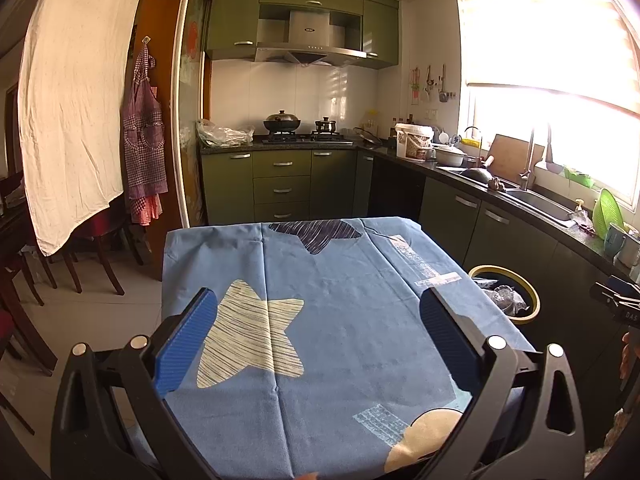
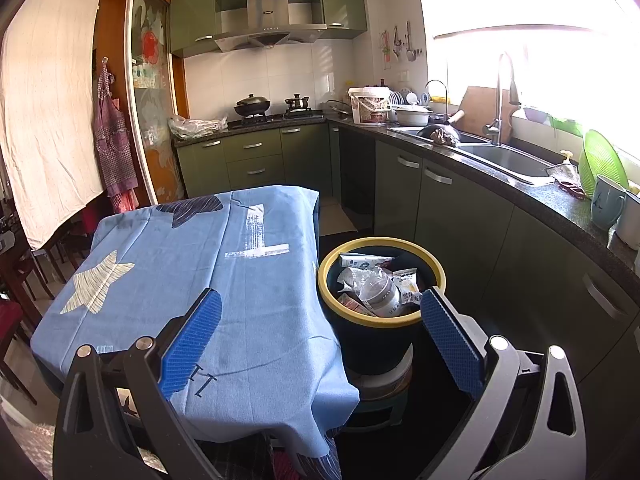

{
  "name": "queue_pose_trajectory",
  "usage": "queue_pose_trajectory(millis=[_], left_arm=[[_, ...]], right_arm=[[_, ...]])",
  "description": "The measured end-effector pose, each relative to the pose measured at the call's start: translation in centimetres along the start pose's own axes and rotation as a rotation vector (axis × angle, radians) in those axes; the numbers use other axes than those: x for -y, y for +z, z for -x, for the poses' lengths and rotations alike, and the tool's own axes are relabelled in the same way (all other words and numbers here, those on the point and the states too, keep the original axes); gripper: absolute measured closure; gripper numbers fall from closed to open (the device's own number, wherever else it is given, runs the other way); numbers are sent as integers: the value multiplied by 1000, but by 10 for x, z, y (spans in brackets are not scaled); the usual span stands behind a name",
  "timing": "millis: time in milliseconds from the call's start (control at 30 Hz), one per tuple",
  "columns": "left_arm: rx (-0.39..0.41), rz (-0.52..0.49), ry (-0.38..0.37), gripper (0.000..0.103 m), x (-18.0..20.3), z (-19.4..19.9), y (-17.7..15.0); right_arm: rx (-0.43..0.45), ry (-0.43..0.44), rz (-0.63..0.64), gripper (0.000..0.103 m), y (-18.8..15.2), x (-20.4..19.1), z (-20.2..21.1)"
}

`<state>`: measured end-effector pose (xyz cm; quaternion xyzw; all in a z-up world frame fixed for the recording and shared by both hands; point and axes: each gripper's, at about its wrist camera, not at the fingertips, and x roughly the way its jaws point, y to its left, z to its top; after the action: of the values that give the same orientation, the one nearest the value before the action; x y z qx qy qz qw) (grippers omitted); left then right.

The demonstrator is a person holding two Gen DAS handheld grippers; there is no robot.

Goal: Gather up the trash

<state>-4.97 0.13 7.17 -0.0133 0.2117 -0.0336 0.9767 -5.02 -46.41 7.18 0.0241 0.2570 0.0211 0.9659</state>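
Observation:
A dark trash bin with a yellow rim point(image 2: 325, 286) stands on the floor right of the table; it holds several wrappers, cartons and a clear plastic bottle point(image 2: 380, 290). It also shows in the left wrist view point(image 1: 530, 292). The table wears a blue cloth with star prints point(image 1: 320, 320), also in the right wrist view point(image 2: 240, 280); I see no trash on it. My left gripper point(image 1: 318, 300) is open and empty above the cloth. My right gripper point(image 2: 320, 304) is open and empty, straddling the table's right edge and the bin.
Green kitchen cabinets and a dark counter point(image 2: 520, 188) with sink, mugs and a green colander run along the right. A stove with pots point(image 1: 296, 126) is at the back. Wooden chairs point(image 1: 100, 252) stand left. The right gripper's body shows at the left view's right edge point(image 1: 616, 300).

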Motion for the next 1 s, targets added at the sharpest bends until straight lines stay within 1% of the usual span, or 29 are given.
queue_pose_trajectory(millis=[1000], left_arm=[[-14,-8,-8,6,-4,-2,-7]], right_arm=[[-3,0,-4,5,-2,-1,-2]])
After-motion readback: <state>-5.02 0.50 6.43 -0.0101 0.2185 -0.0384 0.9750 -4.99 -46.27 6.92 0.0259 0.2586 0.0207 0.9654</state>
